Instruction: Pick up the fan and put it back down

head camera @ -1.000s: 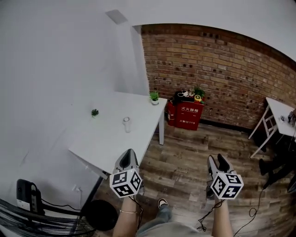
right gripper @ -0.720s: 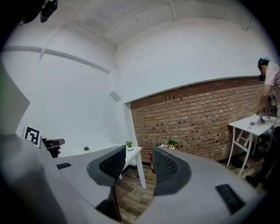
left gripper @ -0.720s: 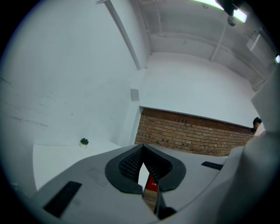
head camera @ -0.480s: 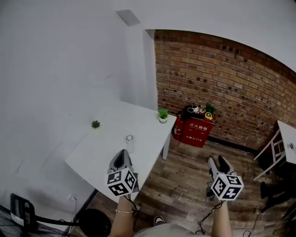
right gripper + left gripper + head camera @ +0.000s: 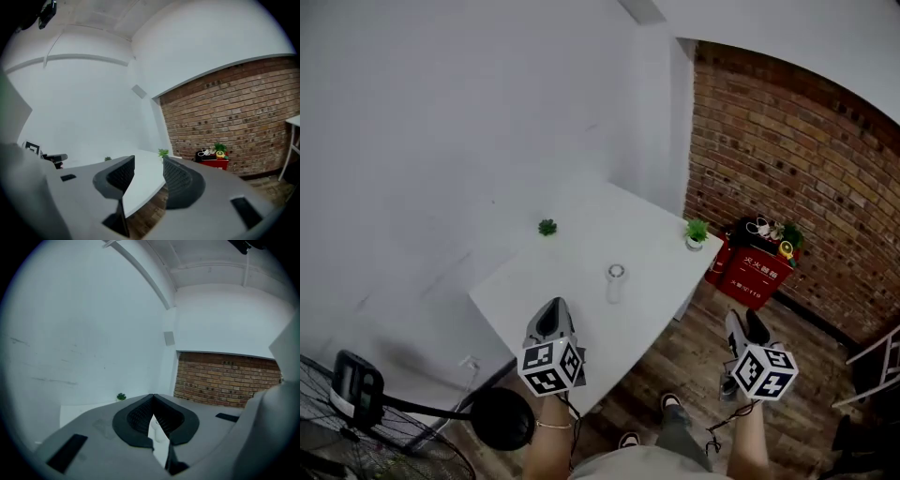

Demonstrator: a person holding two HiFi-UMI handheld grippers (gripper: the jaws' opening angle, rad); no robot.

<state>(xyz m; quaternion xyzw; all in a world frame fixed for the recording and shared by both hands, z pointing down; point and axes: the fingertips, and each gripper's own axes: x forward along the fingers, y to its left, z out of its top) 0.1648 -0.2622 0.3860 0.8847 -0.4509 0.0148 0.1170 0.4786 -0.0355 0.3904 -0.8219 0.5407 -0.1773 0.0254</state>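
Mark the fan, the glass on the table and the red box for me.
fan (image 5: 354, 396): head view, on its dark motor housing.
glass (image 5: 616, 284): head view, on its side wall.
red box (image 5: 754, 268): head view, on its front face.

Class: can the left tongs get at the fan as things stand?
Probably not yet: the left tongs are shut and point over the table, while the fan sits low to their left. Nothing seems to block the way; they would need to turn, lower and open.
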